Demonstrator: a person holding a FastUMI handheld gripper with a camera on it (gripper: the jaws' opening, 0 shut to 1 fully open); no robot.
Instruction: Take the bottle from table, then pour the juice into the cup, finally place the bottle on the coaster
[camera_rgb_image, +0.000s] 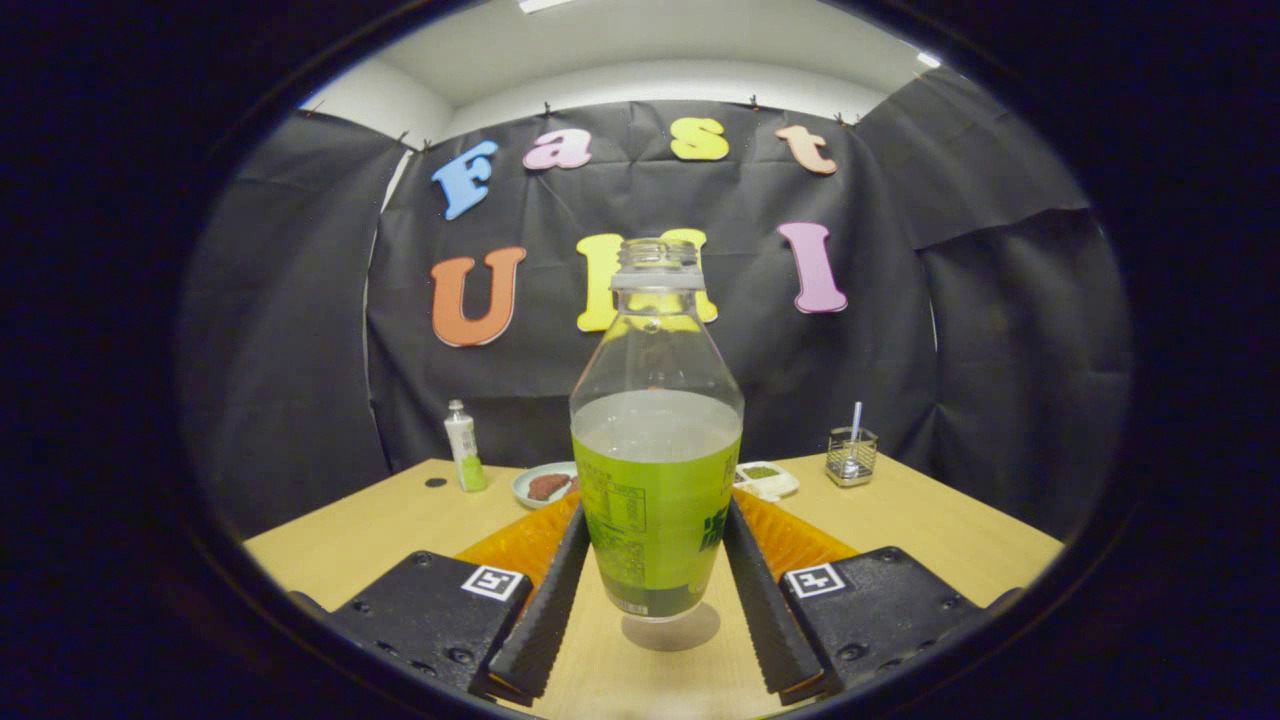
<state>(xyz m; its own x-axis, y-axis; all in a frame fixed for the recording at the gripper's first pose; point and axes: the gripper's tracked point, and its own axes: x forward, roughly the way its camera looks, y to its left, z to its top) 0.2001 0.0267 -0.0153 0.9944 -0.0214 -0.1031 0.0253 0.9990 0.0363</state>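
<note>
The bottle (656, 440) stands upright at frame centre, uncapped, its long axis vertical, lifted just clear of the desk (930, 520) with its shadow beneath. The fingers (655, 585) are clamped on its labelled lower body from both sides. Behind it, centre-frame, sit a plate (540, 484), a small bottle (464, 446) and a mesh holder (851, 455); nothing blocks a lift.

Gripper (655, 560) closed on uncapped bottle (655, 470), jaws pressing both sides of its green label, base lifted just off desk (380, 530). Beyond jaws: small plate (545, 484), wire holder (851, 456).
</note>
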